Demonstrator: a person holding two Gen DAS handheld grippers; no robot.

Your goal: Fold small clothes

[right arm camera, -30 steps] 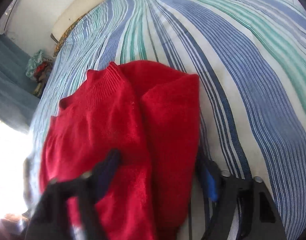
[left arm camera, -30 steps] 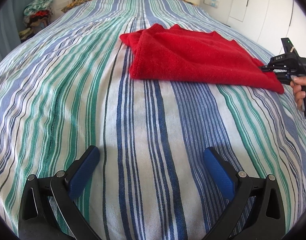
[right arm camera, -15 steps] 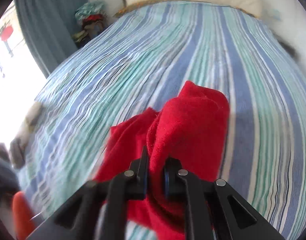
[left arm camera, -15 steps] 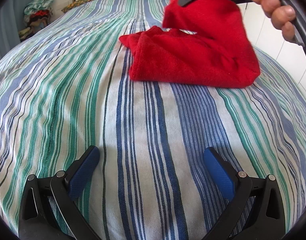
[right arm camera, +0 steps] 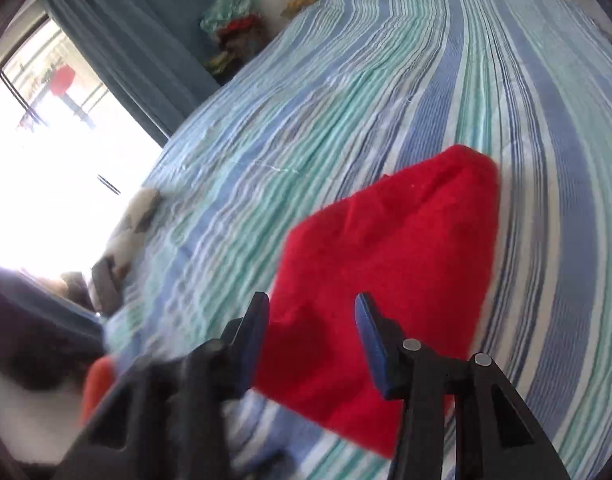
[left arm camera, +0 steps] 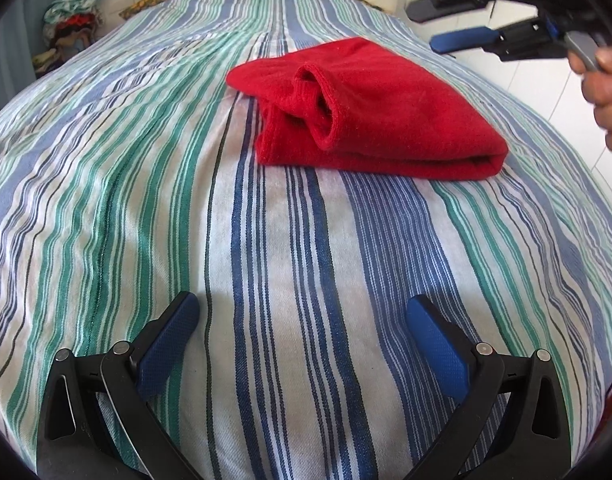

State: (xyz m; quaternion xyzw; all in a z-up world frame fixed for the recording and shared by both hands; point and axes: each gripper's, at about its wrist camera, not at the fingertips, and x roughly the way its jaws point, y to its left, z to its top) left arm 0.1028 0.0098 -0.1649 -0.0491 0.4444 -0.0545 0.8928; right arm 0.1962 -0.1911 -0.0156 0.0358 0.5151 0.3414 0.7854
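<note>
Our left tongs [left arm camera: 301, 320] hang spread wide and empty over the striped bedspread [left arm camera: 117, 208], with bare cover all around them. Our right tongs [right arm camera: 310, 316] are parted too, holding nothing, above the near end of the red sweater [right arm camera: 390, 264]. The sweater lies folded at 12 o'clock of the left tongs, its long axis running from 10 toward 4, fold edge at the 4 end. Our right hand [left arm camera: 606, 96] grips its handle at 2 o'clock.

One red garment [left arm camera: 370, 120] is counted on one striped bed [left arm camera: 265, 260]. Two grippers are seen: left [left arm camera: 301, 320], right [right arm camera: 312, 312]. One clothes pile [left arm camera: 71, 28] is spotted beyond.
</note>
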